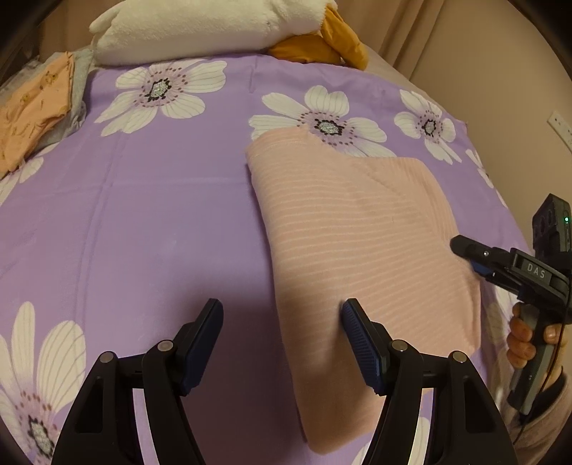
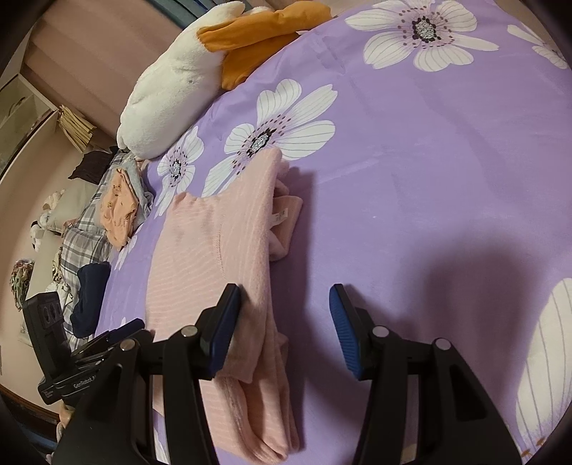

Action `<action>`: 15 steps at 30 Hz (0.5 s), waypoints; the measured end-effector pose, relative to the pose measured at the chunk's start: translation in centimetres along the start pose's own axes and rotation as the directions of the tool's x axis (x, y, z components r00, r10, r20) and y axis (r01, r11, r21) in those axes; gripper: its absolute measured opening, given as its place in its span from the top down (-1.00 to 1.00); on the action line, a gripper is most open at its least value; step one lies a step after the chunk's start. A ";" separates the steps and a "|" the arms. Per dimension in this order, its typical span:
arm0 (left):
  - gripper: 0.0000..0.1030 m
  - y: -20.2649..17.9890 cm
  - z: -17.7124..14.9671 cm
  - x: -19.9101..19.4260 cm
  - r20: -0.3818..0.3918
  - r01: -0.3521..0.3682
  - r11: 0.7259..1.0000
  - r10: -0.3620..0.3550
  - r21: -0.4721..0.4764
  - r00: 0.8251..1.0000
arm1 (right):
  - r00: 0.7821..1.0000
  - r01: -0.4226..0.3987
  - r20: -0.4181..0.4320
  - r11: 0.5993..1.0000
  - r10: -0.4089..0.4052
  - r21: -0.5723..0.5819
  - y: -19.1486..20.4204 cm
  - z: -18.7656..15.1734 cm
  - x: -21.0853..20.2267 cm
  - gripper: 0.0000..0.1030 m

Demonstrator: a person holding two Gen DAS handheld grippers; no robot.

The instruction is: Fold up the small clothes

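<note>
A folded pink ribbed garment (image 1: 357, 232) lies flat on the purple flowered sheet (image 1: 161, 214). My left gripper (image 1: 282, 314) is open just above the garment's near left edge, with its right finger (image 1: 357, 332) over the fabric and its left finger over bare sheet. In the right wrist view the same garment (image 2: 214, 250) shows stacked layers and a small label at its far side. My right gripper (image 2: 284, 300) is open and straddles the garment's right edge, gripping nothing. Each gripper shows in the other's view: the right gripper (image 1: 464, 254) in a hand, the left gripper (image 2: 121, 329) at the lower left.
A white plush toy (image 1: 200, 28) with orange parts lies at the far edge of the bed. A pile of folded clothes topped by an orange piece (image 1: 32, 107) sits at the far left. Plaid bedding (image 2: 82, 243) and a navy item (image 2: 89, 297) lie beyond the sheet.
</note>
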State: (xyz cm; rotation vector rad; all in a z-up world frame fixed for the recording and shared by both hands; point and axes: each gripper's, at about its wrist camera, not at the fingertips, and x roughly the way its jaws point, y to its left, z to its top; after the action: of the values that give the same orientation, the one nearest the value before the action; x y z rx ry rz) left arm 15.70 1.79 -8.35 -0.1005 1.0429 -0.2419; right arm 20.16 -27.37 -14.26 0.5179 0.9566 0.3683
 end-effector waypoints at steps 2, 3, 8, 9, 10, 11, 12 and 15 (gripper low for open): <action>-0.32 0.0 -0.1 -0.3 0.003 -0.008 1.000 0.008 0.004 1.000 | 1.000 0.013 0.004 1.000 -0.013 0.000 -0.1 -0.2 -0.4 -0.01; -0.32 0.0 -0.2 -0.5 0.004 -0.012 1.000 0.012 0.005 1.000 | 1.000 0.019 0.005 1.000 -0.019 0.000 -0.2 -0.3 -0.5 -0.01; -0.32 -0.2 -0.5 -1.1 0.012 -0.024 1.000 0.024 0.010 1.000 | 0.999 0.040 0.013 0.999 -0.040 0.001 -0.4 -0.6 -1.4 -0.02; -0.32 -0.2 -0.6 -1.3 0.013 -0.025 1.000 0.025 0.012 1.000 | 0.999 0.045 0.015 0.999 -0.045 0.000 -0.4 -0.7 -1.6 -0.02; -0.32 -0.3 -0.7 -1.4 0.015 -0.027 1.000 0.027 0.013 1.000 | 0.999 0.050 0.017 0.999 -0.050 -0.002 -0.3 -0.8 -1.8 -0.02; -0.32 -0.4 -0.7 -1.5 0.016 -0.028 1.000 0.027 0.014 0.999 | 0.998 0.055 0.018 0.998 -0.055 -0.006 -0.2 -0.9 -1.9 -0.02; -0.32 -0.5 -0.8 -1.7 0.017 -0.027 1.000 0.027 0.015 0.999 | 0.998 0.060 0.019 0.998 -0.060 -0.011 -0.1 -1.0 -2.2 -0.02; -0.32 -0.9 -1.0 -2.1 0.020 -0.034 0.999 0.033 0.021 0.999 | 0.997 0.068 0.024 0.997 -0.068 -0.031 0.4 -1.5 -2.8 -0.02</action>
State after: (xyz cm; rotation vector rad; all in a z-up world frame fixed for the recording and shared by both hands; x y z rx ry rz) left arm 13.73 1.46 -6.91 -0.0664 1.0216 -0.2211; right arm 17.40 -28.11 -12.83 0.4590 0.9423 0.3150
